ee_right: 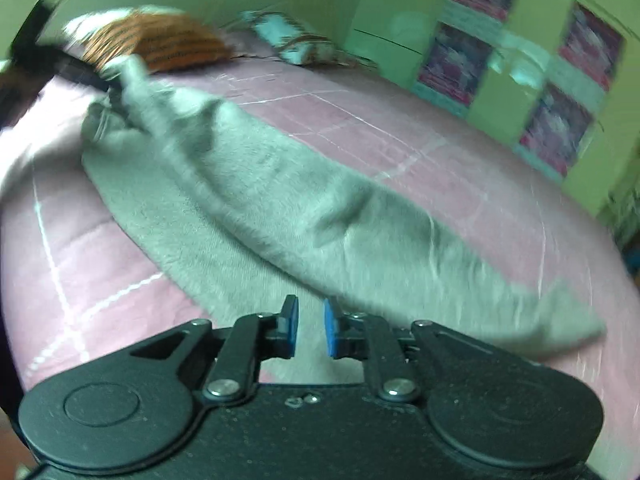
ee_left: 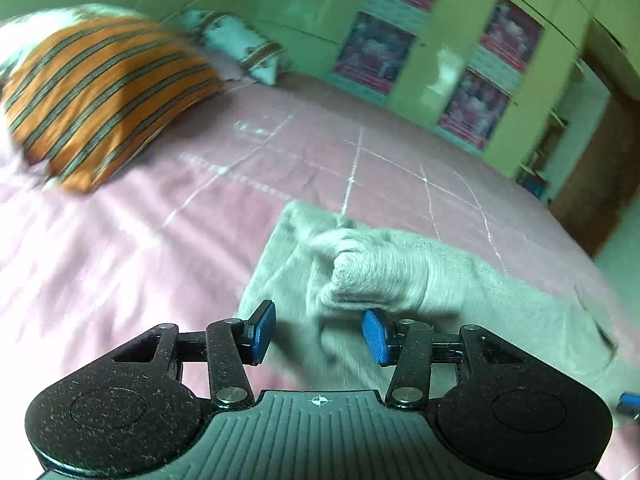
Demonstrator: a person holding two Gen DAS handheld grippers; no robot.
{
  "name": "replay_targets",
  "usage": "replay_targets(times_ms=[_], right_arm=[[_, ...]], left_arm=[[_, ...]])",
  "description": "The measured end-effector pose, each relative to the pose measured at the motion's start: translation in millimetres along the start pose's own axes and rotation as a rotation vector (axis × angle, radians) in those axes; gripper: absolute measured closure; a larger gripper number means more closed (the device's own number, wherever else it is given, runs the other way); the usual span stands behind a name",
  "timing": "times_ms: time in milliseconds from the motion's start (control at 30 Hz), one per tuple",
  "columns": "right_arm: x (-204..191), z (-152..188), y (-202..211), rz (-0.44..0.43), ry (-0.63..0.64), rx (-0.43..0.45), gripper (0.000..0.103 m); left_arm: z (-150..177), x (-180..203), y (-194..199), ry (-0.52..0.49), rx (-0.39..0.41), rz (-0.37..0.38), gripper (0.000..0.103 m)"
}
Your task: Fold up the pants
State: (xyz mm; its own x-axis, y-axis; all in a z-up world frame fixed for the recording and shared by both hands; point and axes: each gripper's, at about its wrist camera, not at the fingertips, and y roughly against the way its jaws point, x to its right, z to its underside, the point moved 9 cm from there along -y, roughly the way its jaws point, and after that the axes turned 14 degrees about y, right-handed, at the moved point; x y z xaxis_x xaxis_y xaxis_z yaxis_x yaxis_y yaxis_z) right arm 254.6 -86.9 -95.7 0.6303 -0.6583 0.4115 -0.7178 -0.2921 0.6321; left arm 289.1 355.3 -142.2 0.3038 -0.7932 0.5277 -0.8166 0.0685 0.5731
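On the pink bed (ee_right: pixel 460 184) lie the grey pants (ee_right: pixel 256 200), stretched out long, their long axis running in the right wrist view from the far left near the striped orange pillow (ee_right: pixel 160 42) down to the near right. At that far-left end the left hand-held gripper (ee_right: pixel 105 83) meets the bunched cloth, though blur hides any grip. From its own camera the left hand-held gripper (ee_left: pixel 318 336) stands spread wide, a raised fold of cloth just beyond the blue pads (ee_left: pixel 264 334). The right hand-held gripper (ee_right: pixel 311 330) is released, jaws narrowly apart over the pants' near edge
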Motion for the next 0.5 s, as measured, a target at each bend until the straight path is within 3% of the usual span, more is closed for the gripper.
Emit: replay_targets(times_ms=[167, 267, 400, 500], right_arm=[[28, 6, 12, 0.038, -0.2, 0.021, 0.096], [45, 6, 14, 0.049, -0.327, 0.041, 0.093], [70, 18, 2, -0.038, -0.625, 0.061, 0.08], [84, 33, -16, -0.09, -0.847, 0.058, 0.077]], left_arm=[[14, 2, 31, 0.165, 0.028, 0.034, 0.055], [23, 10, 35, 0.265, 0.041, 0.098, 0.055], [25, 9, 17, 0.386, 0.03, 0.133, 0.055], [20, 10, -4, 0.449, -0.001, 0.143, 0.055]])
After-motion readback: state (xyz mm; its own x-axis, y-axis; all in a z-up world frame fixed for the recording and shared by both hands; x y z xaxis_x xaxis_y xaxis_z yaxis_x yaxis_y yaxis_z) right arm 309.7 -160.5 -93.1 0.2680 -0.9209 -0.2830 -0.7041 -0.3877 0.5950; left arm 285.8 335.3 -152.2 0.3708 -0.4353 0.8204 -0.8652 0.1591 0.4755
